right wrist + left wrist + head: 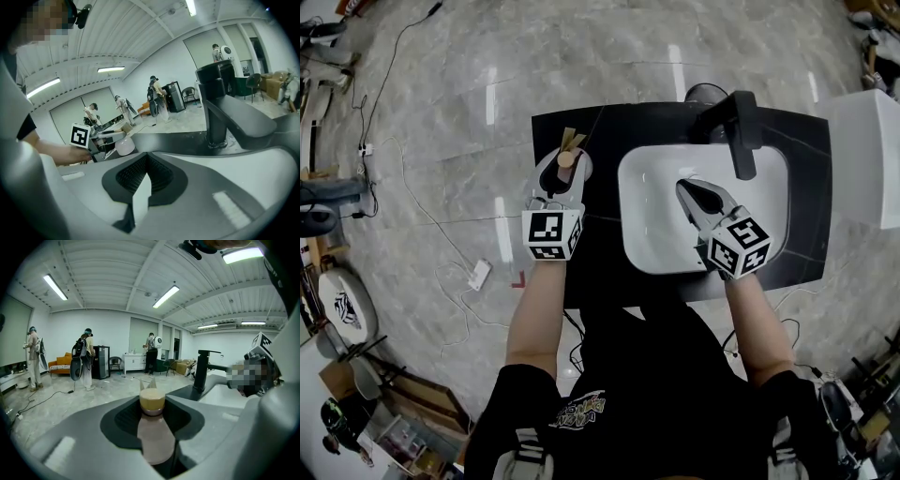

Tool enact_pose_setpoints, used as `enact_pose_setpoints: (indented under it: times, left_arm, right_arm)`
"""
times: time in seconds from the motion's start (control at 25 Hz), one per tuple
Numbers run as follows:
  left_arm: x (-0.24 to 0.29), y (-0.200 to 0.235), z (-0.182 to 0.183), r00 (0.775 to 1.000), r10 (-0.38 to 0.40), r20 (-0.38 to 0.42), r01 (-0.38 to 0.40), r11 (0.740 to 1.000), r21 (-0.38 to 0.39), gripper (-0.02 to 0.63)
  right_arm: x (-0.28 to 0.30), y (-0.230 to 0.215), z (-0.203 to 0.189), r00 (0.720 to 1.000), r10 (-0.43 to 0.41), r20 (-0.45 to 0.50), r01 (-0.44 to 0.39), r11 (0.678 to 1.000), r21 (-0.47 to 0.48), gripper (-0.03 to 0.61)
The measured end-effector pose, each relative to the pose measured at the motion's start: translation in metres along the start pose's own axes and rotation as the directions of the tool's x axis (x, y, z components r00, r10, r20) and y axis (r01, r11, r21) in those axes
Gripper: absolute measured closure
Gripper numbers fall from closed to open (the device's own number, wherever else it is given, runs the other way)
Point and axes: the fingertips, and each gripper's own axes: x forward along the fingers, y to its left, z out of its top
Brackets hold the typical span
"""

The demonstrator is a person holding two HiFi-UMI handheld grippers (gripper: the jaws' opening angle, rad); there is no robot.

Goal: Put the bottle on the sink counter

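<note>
A small pale bottle with a tan cap sits between the jaws of my left gripper, which is shut on it over the left end of the black sink counter. In the left gripper view the bottle points cap-first away from the camera, gripped near the neck by the left gripper. Whether it touches the counter I cannot tell. My right gripper hangs over the white basin, shut and empty; in its own view the right gripper has its tips together.
A black faucet stands at the back of the basin and reaches over it; it shows as faucet and faucet. A small tan pointed piece lies just beyond the bottle's cap. A white block adjoins the counter's right end. Cables trail on the floor.
</note>
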Motion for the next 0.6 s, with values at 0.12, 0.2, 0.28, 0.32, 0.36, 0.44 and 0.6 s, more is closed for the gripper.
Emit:
enact_pose_setpoints:
  times: [0.12, 0.2, 0.28, 0.32, 0.36, 0.44, 0.6]
  left_arm:
    - [0.0032, 0.0060, 0.0022, 1.000, 0.005, 0.006, -0.005, 1.000, -0.001, 0.489]
    - [0.0051, 0.0090, 0.0030, 1.000, 0.007, 0.008, -0.007, 1.000, -0.007, 0.489]
    - [0.0066, 0.0103, 0.0033, 1.000, 0.006, 0.010, -0.006, 1.000, -0.009, 0.489]
    - [0.0074, 0.0104, 0.0037, 1.000, 0.005, 0.012, -0.005, 1.000, -0.006, 0.489]
    - [0.0080, 0.0103, 0.0041, 1.000, 0.002, 0.013, -0.002, 1.000, -0.004, 0.489]
    - [0.0084, 0.0107, 0.0048, 1.000, -0.004, 0.016, 0.004, 1.000, -0.001, 0.489]
    - [0.0069, 0.0107, 0.0037, 1.000, -0.013, 0.014, 0.013, 1.000, 0.005, 0.489]
  right_arm:
    - [0.0026, 0.0014, 0.0013, 1.000, 0.001, -0.003, -0.001, 1.000, 0.001, 0.551]
    - [0.0043, 0.0017, 0.0019, 1.000, 0.001, -0.004, -0.001, 1.000, 0.003, 0.551]
    - [0.0059, 0.0023, 0.0009, 1.000, 0.000, -0.006, 0.000, 1.000, 0.007, 0.551]
    - [0.0066, 0.0029, 0.0000, 1.000, 0.000, -0.007, 0.000, 1.000, 0.009, 0.551]
    - [0.0072, 0.0038, -0.0008, 1.000, 0.000, -0.007, 0.000, 1.000, 0.011, 0.551]
    - [0.0082, 0.0065, -0.0015, 1.000, 0.000, -0.005, 0.000, 1.000, 0.015, 0.551]
    - [0.0085, 0.0101, -0.0015, 1.000, -0.005, 0.001, 0.005, 1.000, 0.023, 0.551]
